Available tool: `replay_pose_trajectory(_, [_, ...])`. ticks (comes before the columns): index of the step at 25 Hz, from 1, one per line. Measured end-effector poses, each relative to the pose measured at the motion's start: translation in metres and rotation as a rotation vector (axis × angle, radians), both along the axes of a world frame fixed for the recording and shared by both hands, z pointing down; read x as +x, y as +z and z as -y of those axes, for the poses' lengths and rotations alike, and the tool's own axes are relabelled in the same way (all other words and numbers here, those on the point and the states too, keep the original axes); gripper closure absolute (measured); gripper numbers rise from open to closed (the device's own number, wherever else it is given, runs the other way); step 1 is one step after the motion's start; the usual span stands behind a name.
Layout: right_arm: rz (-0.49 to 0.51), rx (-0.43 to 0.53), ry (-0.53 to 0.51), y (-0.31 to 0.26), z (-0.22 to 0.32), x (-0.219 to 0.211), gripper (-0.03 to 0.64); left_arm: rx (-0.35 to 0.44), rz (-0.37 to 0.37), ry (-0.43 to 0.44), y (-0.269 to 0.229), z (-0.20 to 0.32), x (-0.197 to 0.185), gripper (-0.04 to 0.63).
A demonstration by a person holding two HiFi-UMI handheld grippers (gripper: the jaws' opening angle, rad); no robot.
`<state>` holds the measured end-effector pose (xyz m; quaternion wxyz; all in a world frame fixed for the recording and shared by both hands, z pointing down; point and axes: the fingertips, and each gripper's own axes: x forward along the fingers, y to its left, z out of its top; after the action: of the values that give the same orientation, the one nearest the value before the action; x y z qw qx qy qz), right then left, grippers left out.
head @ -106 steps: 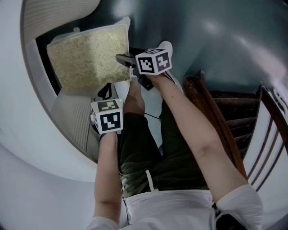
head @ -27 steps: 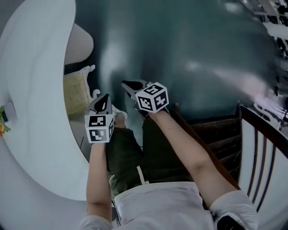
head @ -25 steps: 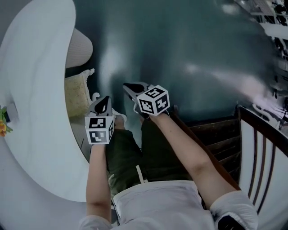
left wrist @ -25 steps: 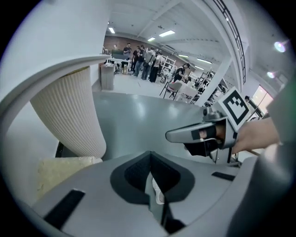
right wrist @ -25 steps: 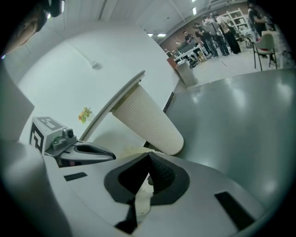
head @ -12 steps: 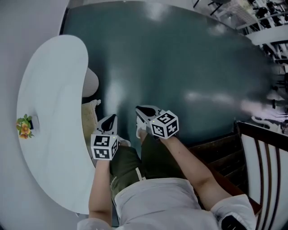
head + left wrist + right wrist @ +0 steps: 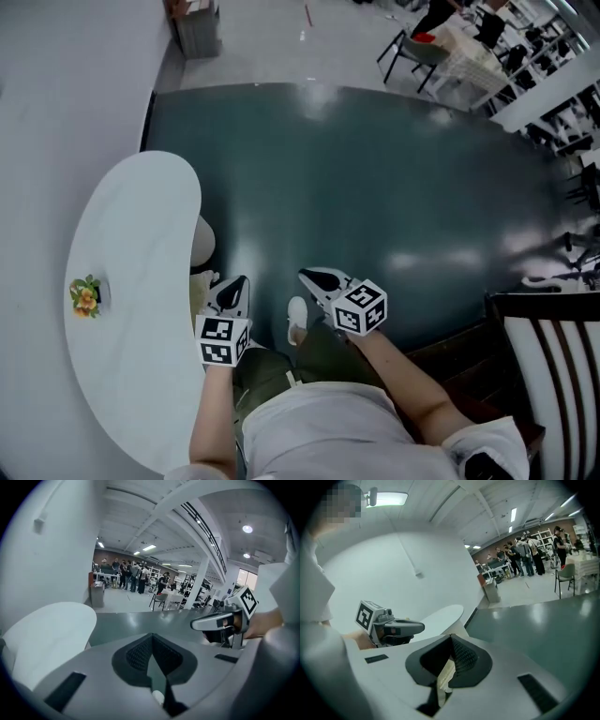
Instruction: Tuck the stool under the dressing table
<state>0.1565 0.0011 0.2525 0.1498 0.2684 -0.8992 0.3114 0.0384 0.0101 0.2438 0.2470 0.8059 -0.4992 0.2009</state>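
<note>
A person is standing on a dark green floor [image 7: 375, 178] and looking steeply down, holding a gripper in each hand out in front at about waist height. The left gripper [image 7: 236, 284] is closed, its pads meeting at the tips with nothing between them. The right gripper [image 7: 312, 276] is closed too and is also carrying nothing. Both are hanging in open air, touching no furniture.

To the person's left, a white, kidney-shaped bench [image 7: 127, 244], the dressing table, is standing against a pale wall, with a small posy of flowers [image 7: 86, 295] sitting near its outer edge. The stool [image 7: 200, 279] is lying almost wholly under the bench's inner curve. Only a sliver of cream cushion and a pale rounded part are peeking out, just beside the left gripper in the head view. The tucking looks as good as done.

The main risks now seem to be accidental. The person's white shoe [image 7: 296, 320] is planted near the stool, so a careless step could nudge it out or skew it. A swing of the left gripper could clip the bench's rim and shake the flowers. A dark-framed chair [image 7: 548, 361] is standing close on the right, ready to catch an elbow on turning away.
</note>
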Motion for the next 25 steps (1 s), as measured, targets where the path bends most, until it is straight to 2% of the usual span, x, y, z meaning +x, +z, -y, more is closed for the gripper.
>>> replay_pose_trajectory(4, [0.029,0.065,0.025,-0.043,0.0,0.013,0.609,0.057,0.008,0.017,-0.038,-0.006,0.011,0.594])
replay_pose_trajectory(9, [0.054,0.134,0.035,-0.089,0.002,0.017,0.61,0.123,-0.029,0.015,-0.081,-0.005,0.015,0.594])
replay_pose_trajectory(13, [0.065,0.16,0.026,-0.116,0.0,0.015,0.611,0.168,-0.004,0.012,-0.109,-0.001,0.011,0.594])
replay_pose_trajectory(25, [0.092,0.317,0.009,-0.184,-0.011,0.021,0.609,0.327,0.023,0.031,-0.184,0.005,0.019,0.593])
